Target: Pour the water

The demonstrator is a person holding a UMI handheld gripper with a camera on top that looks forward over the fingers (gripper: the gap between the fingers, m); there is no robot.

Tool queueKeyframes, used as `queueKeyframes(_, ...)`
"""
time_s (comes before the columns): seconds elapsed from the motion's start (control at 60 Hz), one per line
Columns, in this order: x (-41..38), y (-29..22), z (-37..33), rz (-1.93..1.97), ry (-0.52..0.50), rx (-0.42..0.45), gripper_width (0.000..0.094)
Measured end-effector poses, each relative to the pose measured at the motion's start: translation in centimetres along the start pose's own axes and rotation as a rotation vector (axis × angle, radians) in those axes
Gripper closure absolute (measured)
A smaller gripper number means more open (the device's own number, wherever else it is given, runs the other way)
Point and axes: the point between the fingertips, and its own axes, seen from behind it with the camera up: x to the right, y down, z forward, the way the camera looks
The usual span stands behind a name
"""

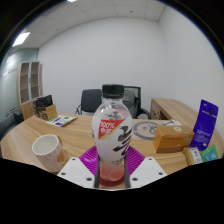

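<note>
The gripper (113,172) has its two fingers with purple pads (92,158) squeezed against the sides of a clear plastic bottle with a white cap and a red and white label (112,128). The bottle stands straight up between the fingers, and it looks lifted a little, though I cannot see its bottom well. The cap looks like it is on.

A white paper cup (46,150) sits on the light wooden table (80,135), off to the left of the fingers and close by. That is likely where the water should go.

Here is what could go wrong. If the cap is truly on, tipping the bottle gives no water at all. If it is loose, water may rush out and splash. The cup is light, so a bump from the bottle could knock it over. The bottle is smooth and round, so it may slip or spin in the fingers when tipped. A blue packet (205,125) and a tape roll (147,129) lie to the right, away from the cup.
</note>
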Motion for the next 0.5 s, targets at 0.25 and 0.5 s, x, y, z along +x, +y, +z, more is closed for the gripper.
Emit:
queueKeyframes(0.25, 0.2, 0.2, -1.0, 0.032, 0.055, -0.065, 0.0065)
queueKeyframes(0.5, -2.1, -1.7, -9.3, 0.018, 0.146, -0.145, 0.0076)
